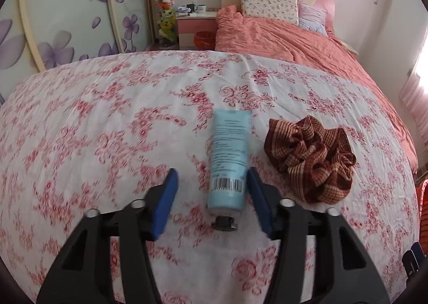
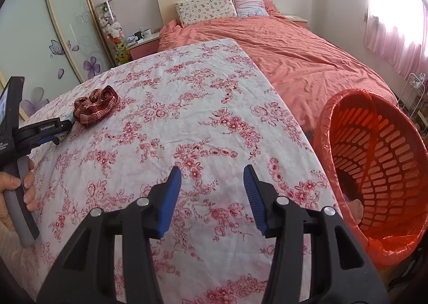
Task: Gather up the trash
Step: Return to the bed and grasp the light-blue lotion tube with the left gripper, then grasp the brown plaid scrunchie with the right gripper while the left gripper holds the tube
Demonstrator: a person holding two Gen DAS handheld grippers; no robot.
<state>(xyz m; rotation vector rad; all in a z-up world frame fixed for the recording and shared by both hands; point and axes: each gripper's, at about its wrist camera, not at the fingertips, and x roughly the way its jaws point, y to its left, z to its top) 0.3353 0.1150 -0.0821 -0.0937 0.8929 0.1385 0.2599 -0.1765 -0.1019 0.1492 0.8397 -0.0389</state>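
A light blue tube with a barcode and a dark cap lies on the floral cloth, cap end toward me. My left gripper straddles its lower half, open. The right pad sits close beside the tube and the left pad stands a clear gap away. A crumpled brown striped cloth lies just right of the tube. My right gripper is open over the floral cloth with nothing between its fingers. In the right wrist view the left gripper is at the far left beside the brown cloth.
An orange slatted basket lined with an orange bag stands off the cloth's right edge, tilted toward me. A bed with a salmon cover lies behind. A hand holds the left gripper's handle. A nightstand and a wardrobe stand at the back left.
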